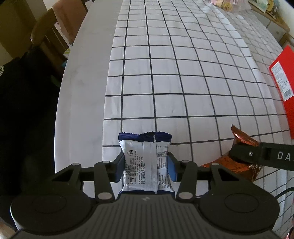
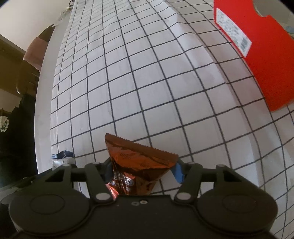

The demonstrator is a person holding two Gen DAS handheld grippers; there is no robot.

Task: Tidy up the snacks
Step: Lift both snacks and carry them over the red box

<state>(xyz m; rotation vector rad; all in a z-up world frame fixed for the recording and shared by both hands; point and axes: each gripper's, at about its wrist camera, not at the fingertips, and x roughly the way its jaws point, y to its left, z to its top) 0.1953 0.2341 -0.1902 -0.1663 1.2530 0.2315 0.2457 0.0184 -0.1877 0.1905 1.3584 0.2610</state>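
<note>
My left gripper (image 1: 146,168) is shut on a blue and white snack packet (image 1: 145,161), printed back side up, held above the table's near left part. My right gripper (image 2: 143,170) is shut on an orange-brown foil snack packet (image 2: 139,165), held above the checked cloth. In the left wrist view the orange packet (image 1: 242,165) and the right gripper's finger (image 1: 246,153) are just to the right of my left gripper. In the right wrist view a bit of the blue packet (image 2: 62,156) shows at the far left.
A white cloth with a dark grid (image 1: 183,73) covers the table. A red box (image 2: 257,60) with a white label lies at the right; it also shows in the left wrist view (image 1: 283,86). Wooden chairs (image 1: 49,35) stand past the left edge. Bagged snacks (image 1: 229,5) lie far back.
</note>
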